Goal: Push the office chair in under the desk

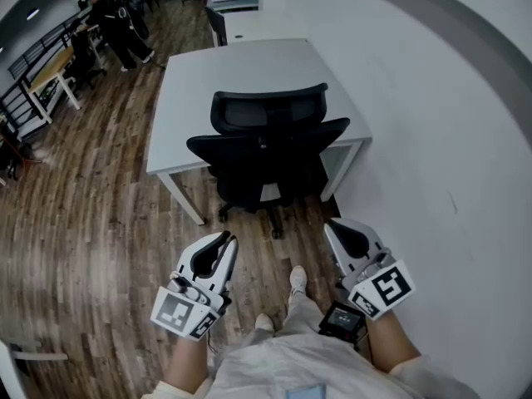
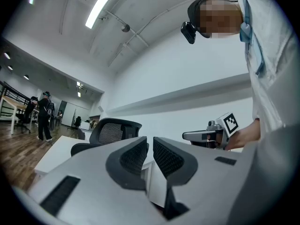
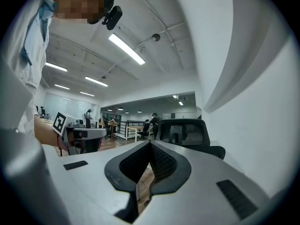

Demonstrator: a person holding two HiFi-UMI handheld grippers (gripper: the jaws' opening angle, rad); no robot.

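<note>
The office chair (image 1: pixel 266 152) stands straight ahead of both tongs, well apart, back toward them, seat partly under the counter (image 1: pixel 241 65) — left tongs (image 1: pixel 225 240) a thin slit apart, right tongs (image 1: pixel 332 226) pressed together, both empty

The office chair's (image 1: pixel 266 152) backrest hid most of its seat, and only a few castors showed beneath. It also covered part of the desk's (image 1: pixel 241 73) near edge. The people (image 1: pixel 116 23) in the far corner were too small to tell apart. The head view's bottom edge cut off both forearms.
</note>
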